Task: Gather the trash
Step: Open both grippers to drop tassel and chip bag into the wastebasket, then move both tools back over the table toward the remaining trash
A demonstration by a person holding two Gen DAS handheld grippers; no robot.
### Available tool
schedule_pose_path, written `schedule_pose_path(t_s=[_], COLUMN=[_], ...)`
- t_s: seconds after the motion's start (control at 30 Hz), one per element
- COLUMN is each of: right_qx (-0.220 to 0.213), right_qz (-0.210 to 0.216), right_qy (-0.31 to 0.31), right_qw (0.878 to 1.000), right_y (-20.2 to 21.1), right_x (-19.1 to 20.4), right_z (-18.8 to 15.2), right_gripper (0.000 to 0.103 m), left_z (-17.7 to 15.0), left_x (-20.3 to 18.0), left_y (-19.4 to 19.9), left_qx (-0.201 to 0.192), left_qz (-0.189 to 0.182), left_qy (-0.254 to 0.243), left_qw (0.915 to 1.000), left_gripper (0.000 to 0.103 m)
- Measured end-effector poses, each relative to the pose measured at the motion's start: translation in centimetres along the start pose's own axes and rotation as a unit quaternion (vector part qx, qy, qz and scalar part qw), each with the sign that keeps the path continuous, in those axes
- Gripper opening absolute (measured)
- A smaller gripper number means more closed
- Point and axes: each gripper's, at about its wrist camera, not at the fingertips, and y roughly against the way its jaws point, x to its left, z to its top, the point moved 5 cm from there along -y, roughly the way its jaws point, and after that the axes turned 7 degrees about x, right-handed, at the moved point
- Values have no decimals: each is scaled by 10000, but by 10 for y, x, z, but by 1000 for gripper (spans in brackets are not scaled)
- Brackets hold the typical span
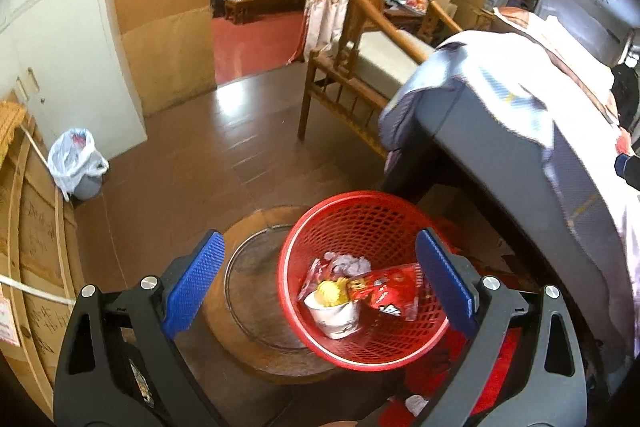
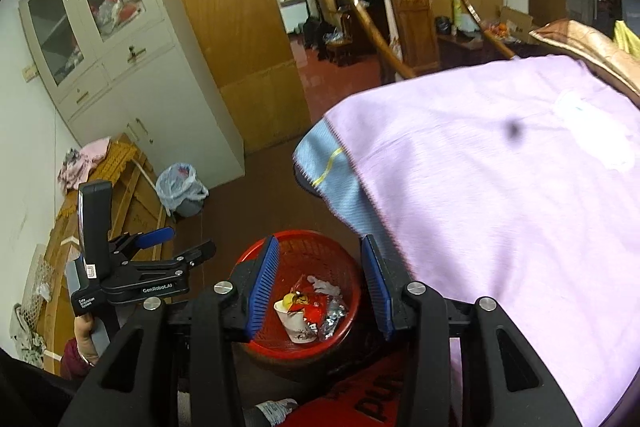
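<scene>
— Trash (image 1: 352, 291) was seen from the left wrist lying in the red basket (image 1: 362, 350) on the round wooden stool (image 1: 240, 307): a paper cup (image 1: 335, 315), a red wrapper (image 1: 386, 293). The left gripper (image 1: 320, 287) was held wide apart above it, empty.

— And from the right wrist?

— The right gripper (image 2: 318, 289) was seen partly parted over the same basket, nothing gripped. A white scrap (image 2: 276, 409) below, possibly more litter, should be approached low and squarely.
</scene>
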Motion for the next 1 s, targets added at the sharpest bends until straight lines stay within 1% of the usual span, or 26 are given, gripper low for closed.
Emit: schedule_pose_path(t_s=[0.17,0.3,0.47,0.6,0.7,0.8,0.87,0.9,0.97,1.0], right_qx=[-457,-816,-1371,-1851,-2089,-2282,-2392,-2426,-2503,-2517], right_qz=[-77,-178,-361,-653,-885,-1170,-1396,-1474,-1707,-1771], right_qy=[-174,-327,-600,-931,-1195,-1529,-1765,-1846,-2088,-2159], right_qw=[9988,9960,9881,9761,9666,9544,9445,9409,9299,9267], right_y=[45,83,144,198,230,261,280,286,300,304], right_x=[-18,-36,-72,-110,-139,-174,-199,-208,-234,-244], right_z=[-7,-17,-42,-70,-90,-119,-138,-145,-164,-173], right_gripper=[44,48,51,56,60,62,63,64,66,67], left_z=[5,5,1,-6,-10,-15,-17,-18,-19,-20], left_x=[-37,-70,-122,-177,-216,-260,-294,-311,-348,-360], left_y=[30,52,79,97,100,99,97,97,91,90], left_qx=[-264,-450,-658,-760,-753,-690,-660,-648,-611,-598], left_qz=[13,14,-33,-193,-323,-561,-701,-752,-861,-893], left_qy=[-362,-665,-1125,-1589,-1890,-2204,-2435,-2540,-2814,-2905], left_qw=[9990,9968,9915,9842,9786,9713,9651,9621,9538,9508], left_gripper=[94,95,96,96,96,96,96,96,96,96])
